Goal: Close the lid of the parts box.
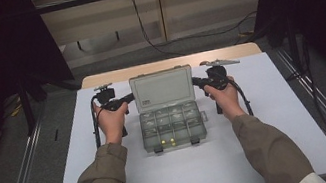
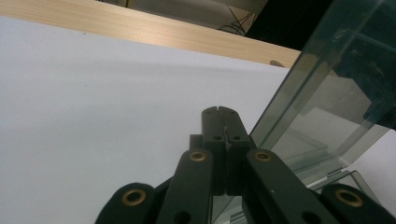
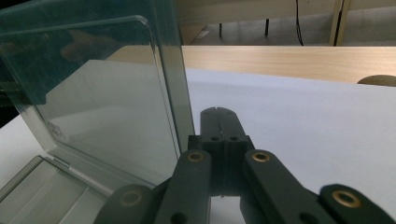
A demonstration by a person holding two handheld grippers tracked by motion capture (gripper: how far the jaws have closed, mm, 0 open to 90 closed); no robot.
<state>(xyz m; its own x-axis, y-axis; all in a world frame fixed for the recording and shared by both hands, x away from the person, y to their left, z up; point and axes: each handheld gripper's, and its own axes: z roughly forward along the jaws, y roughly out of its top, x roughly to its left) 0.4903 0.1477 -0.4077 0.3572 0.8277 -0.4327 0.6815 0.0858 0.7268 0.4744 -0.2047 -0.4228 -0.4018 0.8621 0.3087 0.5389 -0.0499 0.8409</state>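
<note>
The left tool [image 1: 127,97] and the right tool [image 1: 197,82] are both clenched with nothing between their jaws; each gripper view shows the two black jaws pressed flat together. They stand on either side of the raised lid [image 1: 162,87] of a clear plastic organiser box [image 1: 172,126], the left tool [image 2: 225,122] just beside the lid's left edge [image 2: 299,93] and the right tool [image 3: 219,122] just beside its right edge [image 3: 180,79] — whether either tip actually touches the plastic I cannot tell.

The box sits near the middle of the white table [image 1: 282,116], its lid standing nearly upright on the far side and its tray of small compartments open toward the person. A few small yellow pieces [image 1: 169,141] lie in the front compartments; the rest of the contents are too small to make out.

Judged from its look, the box is light, thin-walled and stiff but brittle at the hinge, and its smooth plastic will be slippery under hard jaws. The lid will swing freely, so a push on one corner alone could twist it or skid the whole box across the table. The safest purchase seems to be the lid's side edges near the top, pressed evenly from both sides — or the tray's rim if the box must be steadied
</note>
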